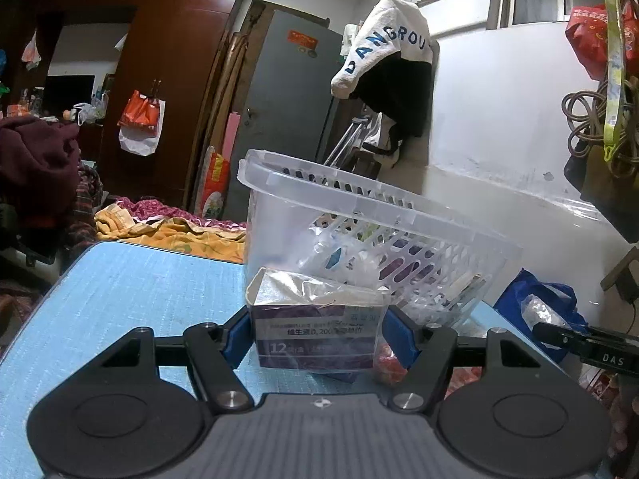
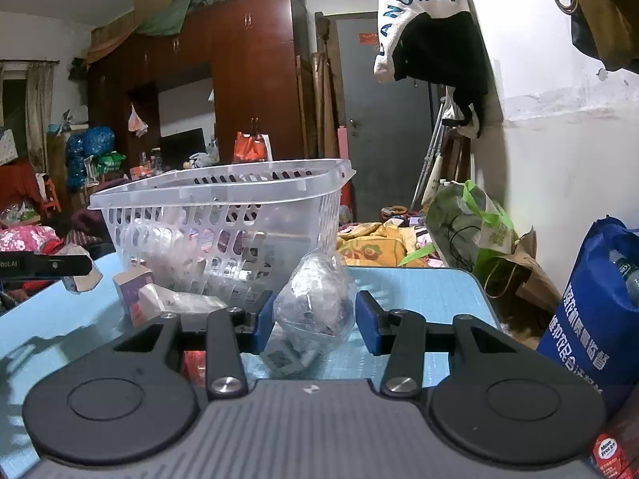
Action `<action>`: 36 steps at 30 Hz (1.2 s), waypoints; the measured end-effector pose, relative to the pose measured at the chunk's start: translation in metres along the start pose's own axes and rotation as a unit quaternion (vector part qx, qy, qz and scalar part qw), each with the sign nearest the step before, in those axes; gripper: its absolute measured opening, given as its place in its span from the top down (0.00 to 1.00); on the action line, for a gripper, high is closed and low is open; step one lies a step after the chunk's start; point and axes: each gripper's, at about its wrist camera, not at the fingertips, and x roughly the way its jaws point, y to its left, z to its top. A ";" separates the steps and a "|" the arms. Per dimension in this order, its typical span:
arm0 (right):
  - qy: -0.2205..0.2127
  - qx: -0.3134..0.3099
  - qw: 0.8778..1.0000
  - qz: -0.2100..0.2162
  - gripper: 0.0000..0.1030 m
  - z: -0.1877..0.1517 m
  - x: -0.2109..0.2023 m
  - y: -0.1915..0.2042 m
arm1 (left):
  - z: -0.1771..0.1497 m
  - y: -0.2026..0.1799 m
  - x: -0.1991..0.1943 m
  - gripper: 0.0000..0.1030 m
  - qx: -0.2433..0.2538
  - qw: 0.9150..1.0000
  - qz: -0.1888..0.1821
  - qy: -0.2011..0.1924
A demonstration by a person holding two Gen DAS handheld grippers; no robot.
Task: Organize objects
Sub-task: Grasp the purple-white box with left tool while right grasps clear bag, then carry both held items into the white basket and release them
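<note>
A clear plastic basket (image 1: 359,215) stands on the blue table (image 1: 127,287) and holds several small packets. My left gripper (image 1: 317,337) is shut on a purple and white medicine box (image 1: 315,339) with an open top, just in front of the basket. In the right wrist view my right gripper (image 2: 315,321) has its blue pads on both sides of a crumpled clear plastic bag (image 2: 319,299) that rests on the table; the right pad stands slightly off the bag. The basket (image 2: 223,215) is behind and to the left, and the medicine box (image 2: 133,291) shows at left.
A blue shopping bag (image 2: 595,311) stands at the table's right edge. A green bag (image 2: 471,223) and a paper bag sit beyond the table. A red packet (image 1: 389,363) lies by the box. Bedding and wardrobes fill the background.
</note>
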 end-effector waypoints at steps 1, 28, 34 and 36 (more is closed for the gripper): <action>-0.001 0.001 1.000 0.001 0.54 0.000 0.000 0.000 | 0.000 0.000 0.000 0.31 0.001 1.000 0.000 -0.001; -0.048 -0.048 0.996 0.050 0.54 0.108 -0.011 0.058 | 0.096 -0.029 -0.007 0.31 -0.012 0.997 -0.059 -0.053; -0.009 -0.048 0.999 0.023 0.54 0.123 0.052 0.054 | 0.114 -0.033 0.037 0.30 -0.026 0.999 -0.029 -0.015; -0.012 -0.041 0.999 0.031 0.53 0.120 0.056 0.050 | 0.113 -0.032 0.044 0.30 -0.027 0.999 -0.024 -0.017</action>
